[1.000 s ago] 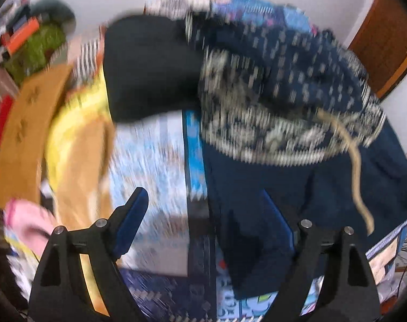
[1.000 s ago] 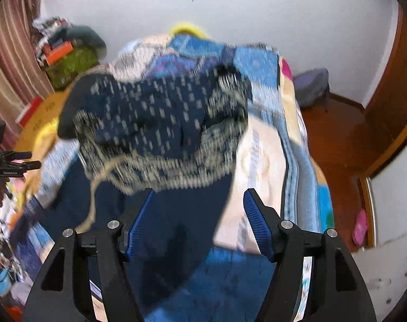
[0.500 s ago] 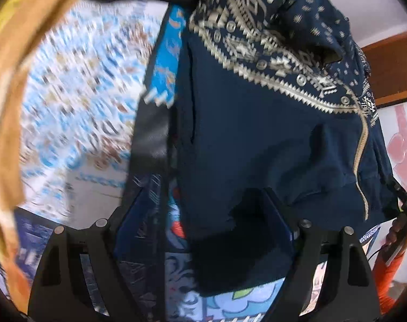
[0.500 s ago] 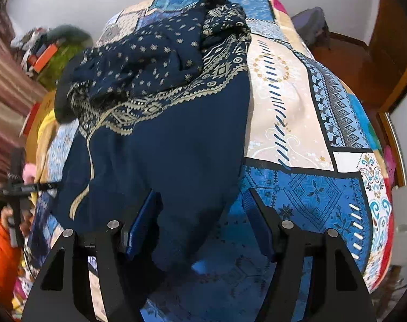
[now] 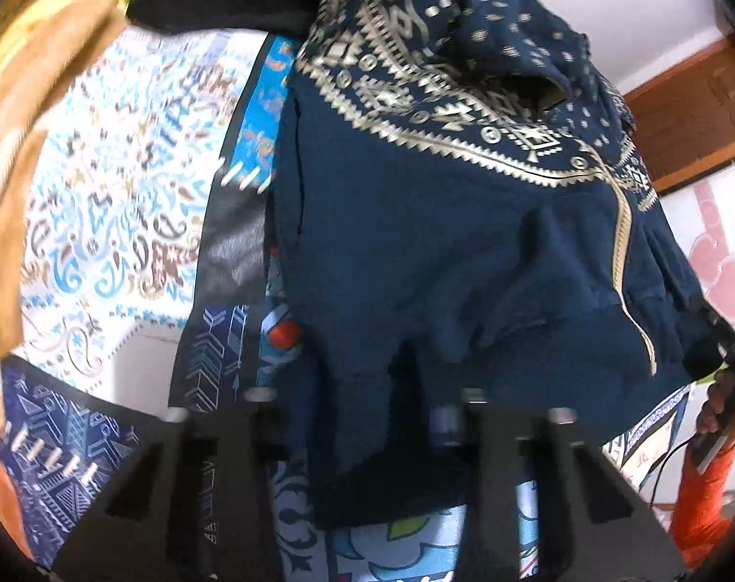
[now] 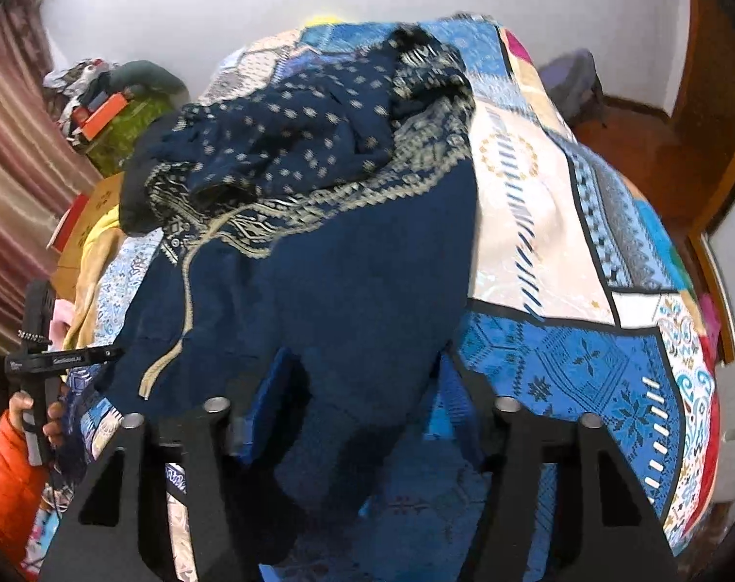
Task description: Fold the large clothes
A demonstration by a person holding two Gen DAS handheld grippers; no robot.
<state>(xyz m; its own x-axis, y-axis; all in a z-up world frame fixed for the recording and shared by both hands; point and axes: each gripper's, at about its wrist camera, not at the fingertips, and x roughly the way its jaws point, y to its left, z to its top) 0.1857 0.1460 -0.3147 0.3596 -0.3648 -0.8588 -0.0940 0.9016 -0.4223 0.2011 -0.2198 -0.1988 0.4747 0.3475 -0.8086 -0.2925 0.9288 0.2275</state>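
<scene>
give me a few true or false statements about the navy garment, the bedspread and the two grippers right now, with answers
1. The navy garment lies on a patchwork bedspread. True.
2. The garment is plain, with no pattern. False: gold patterned bands and small motifs cover its upper part.
3. The left gripper has navy cloth between its fingers. True: the lower edge of the garment sits there, though it is too blurred to tell if the gripper has closed on it.
4. The right gripper is far from the garment, over bare floor. False: it is at the garment's lower edge, with cloth between its fingers.
5. The bedspread is solid white. False: it has blue, cream and multicoloured panels.
</scene>
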